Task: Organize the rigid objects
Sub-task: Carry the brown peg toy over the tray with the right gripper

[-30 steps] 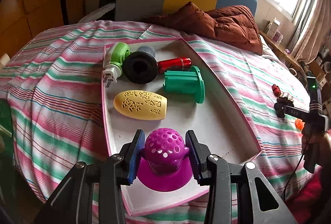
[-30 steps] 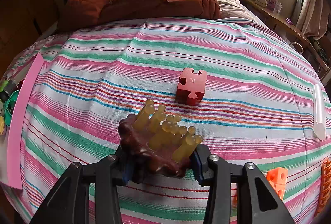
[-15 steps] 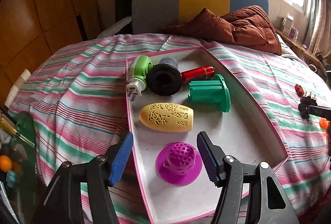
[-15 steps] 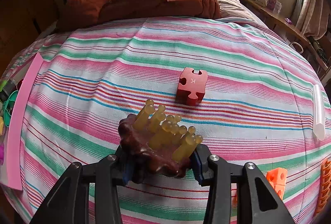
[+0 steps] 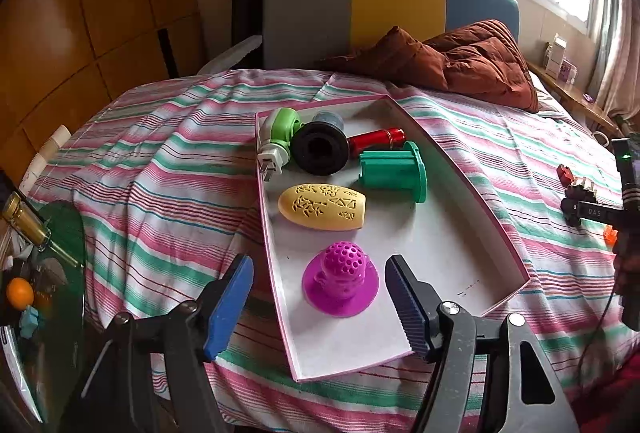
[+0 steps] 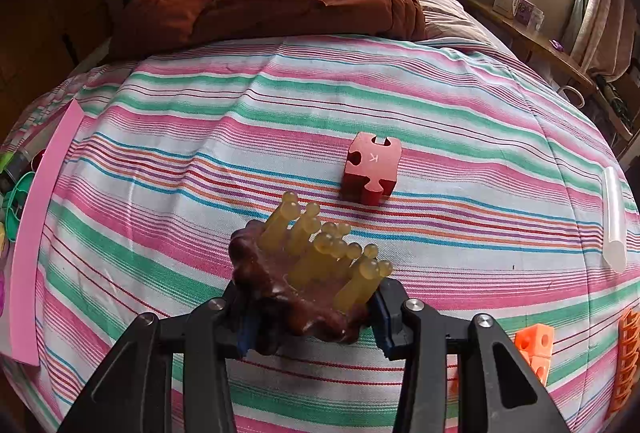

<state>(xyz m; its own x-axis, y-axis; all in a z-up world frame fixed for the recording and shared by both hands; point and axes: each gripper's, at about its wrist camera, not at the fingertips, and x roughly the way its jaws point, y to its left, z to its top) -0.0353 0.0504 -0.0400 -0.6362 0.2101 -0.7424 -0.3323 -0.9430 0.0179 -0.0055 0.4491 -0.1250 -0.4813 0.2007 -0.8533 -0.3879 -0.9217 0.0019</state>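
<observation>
In the left wrist view my left gripper (image 5: 320, 297) is open and empty, just in front of a purple perforated dome (image 5: 341, 283) that stands in a white tray with a pink rim (image 5: 472, 265). The tray also holds a yellow patterned oval (image 5: 322, 206), a green spool (image 5: 394, 171), a black ring (image 5: 319, 153), a red cylinder (image 5: 376, 138) and a green-and-white plug (image 5: 278, 137). In the right wrist view my right gripper (image 6: 310, 313) is shut on a dark brown base with yellow pegs (image 6: 308, 269), above the striped bedspread (image 6: 280, 121).
A red puzzle-shaped block (image 6: 372, 167) lies on the bedspread beyond the pegged piece. A clear tube (image 6: 614, 217) and orange blocks (image 6: 534, 347) lie at the right. A brown quilt (image 6: 300, 5) is at the bed's head. A glass side table (image 5: 36, 273) with a bottle stands left.
My left gripper let go of the purple dome, opened wide and drew back from the tray. My right gripper has stayed still, shut on the pegged piece.
</observation>
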